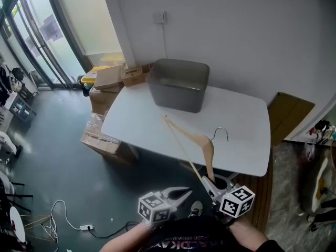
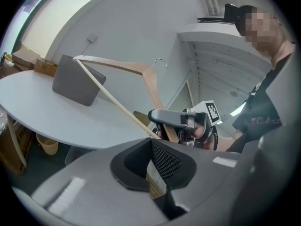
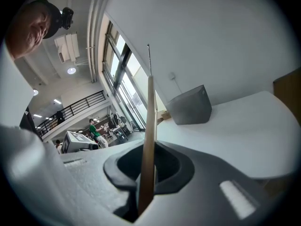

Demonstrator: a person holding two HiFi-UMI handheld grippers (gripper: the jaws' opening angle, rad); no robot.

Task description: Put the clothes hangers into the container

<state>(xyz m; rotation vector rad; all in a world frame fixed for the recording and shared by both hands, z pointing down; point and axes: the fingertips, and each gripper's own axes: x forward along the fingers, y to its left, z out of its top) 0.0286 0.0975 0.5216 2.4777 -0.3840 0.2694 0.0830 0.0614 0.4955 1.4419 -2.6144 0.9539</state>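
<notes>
The pale wooden clothes hanger with a metal hook (image 1: 209, 154) is clamped at one arm's tip by the closed jaws of the right gripper (image 1: 210, 181), probably so that its far end can be led to the grey rectangular container (image 1: 176, 96). It is held short of the container, not inside. The left gripper (image 1: 181, 193), further from the container, is held with jaws apart and empty, since one grip seems enough.

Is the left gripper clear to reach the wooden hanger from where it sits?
Probably yes: the left gripper is open and empty, close beside the wooden hanger held by the right gripper, nothing between.
</notes>
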